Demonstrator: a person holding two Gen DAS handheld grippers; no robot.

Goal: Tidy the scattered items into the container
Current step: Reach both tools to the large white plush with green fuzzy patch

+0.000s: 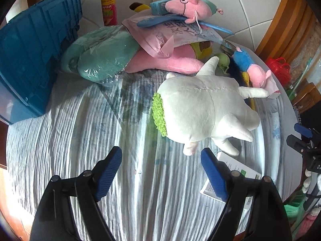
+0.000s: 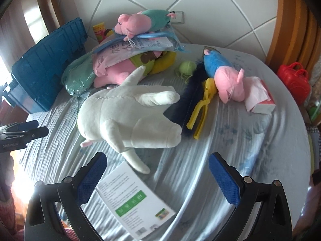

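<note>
Blue-padded left gripper and right gripper hover low — both wide, empty — near white plush.

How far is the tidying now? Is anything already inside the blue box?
Nothing looks done yet. The blue plastic crate stands at the table's edge; its inside is not visible. In hand: nothing, as the left tongs and right tongs are both open and hold nothing. Left to do: the big white plush toy, the yellow plastic clip, the white leaflet and the pile behind.
</note>
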